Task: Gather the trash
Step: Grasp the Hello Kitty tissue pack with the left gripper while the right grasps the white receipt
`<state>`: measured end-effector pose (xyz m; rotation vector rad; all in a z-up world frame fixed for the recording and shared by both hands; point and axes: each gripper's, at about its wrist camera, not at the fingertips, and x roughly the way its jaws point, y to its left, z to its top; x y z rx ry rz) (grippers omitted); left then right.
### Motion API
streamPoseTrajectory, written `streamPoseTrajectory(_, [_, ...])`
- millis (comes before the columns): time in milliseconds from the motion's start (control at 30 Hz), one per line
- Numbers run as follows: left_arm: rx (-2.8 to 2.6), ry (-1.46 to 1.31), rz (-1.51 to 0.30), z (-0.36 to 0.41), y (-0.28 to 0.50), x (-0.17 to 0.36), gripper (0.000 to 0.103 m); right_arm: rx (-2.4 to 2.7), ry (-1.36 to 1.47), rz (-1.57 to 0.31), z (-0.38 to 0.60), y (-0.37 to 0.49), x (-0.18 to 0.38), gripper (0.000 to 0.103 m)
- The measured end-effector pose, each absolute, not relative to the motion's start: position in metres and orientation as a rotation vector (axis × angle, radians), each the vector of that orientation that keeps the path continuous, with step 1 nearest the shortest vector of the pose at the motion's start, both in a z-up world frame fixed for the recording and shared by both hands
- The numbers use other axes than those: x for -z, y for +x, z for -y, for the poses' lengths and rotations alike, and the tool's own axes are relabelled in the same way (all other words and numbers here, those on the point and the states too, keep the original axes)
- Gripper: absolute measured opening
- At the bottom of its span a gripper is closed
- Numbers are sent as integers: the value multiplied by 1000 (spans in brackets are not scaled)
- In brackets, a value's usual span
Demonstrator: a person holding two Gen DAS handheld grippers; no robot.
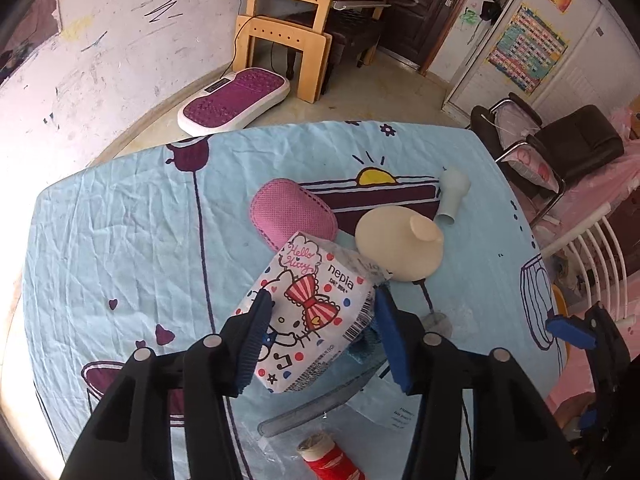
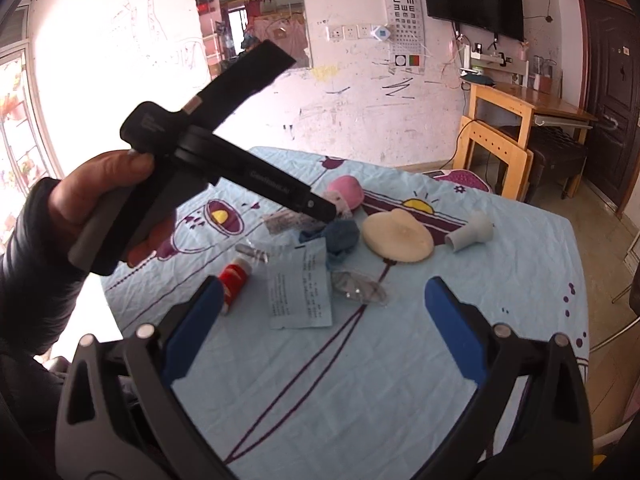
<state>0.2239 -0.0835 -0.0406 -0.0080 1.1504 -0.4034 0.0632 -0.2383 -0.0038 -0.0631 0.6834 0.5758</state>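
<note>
Left gripper (image 1: 320, 332) closed on a tissue pack (image 1: 308, 316) printed with a cartoon cat and red bow; both blue pads pressed against the pack's two sides, pack tilted and raised above the blue patterned tablecloth (image 1: 120, 220). Behind the pack: a pink mesh pad (image 1: 292, 212), a cream dome-shaped item (image 1: 400, 244) just beside it, a pale grey tube-shaped piece (image 1: 452, 196) farther back, lying on its side. Beneath the pack, a blue cloth bundle (image 1: 364, 344), partly hidden. At the lower edge, a red spool (image 1: 328, 456) lying on clear plastic film (image 1: 280, 452).

Right gripper (image 2: 324, 320) wide apart, nothing between its blue pads, held above a bare stretch of the tablecloth. Directly ahead of it: a white printed sachet (image 2: 300, 284) lying flat, a crumpled clear wrapper (image 2: 360, 288) touching its right edge, the red spool at its left. Another clear wrapper (image 2: 252, 254) near the spool's far end. Left hand (image 2: 100, 208), in a dark sleeve, seen from the right wrist view gripping the left tool's handle; its fingertips and the pack blocked there by the tool's body.
</note>
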Motion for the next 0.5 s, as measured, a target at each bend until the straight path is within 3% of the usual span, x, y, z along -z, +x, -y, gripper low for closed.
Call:
streamPoseTrajectory(300, [385,18,-1131,61,223,45,8,-659,-166,-731,188,70,14,96])
streamPoseTrajectory(433, [377,19,-1126,53,222,49,4,-627,-210,-778,174,83,21,96])
streamPoseTrajectory(467, [379,10,-1126,51,222,50,3,-609,-222,-782,171,85,22,93])
streamPoseTrajectory(500, [379,4,-1125,49,222,50,3,-592,-228,-786,170,88,24,81])
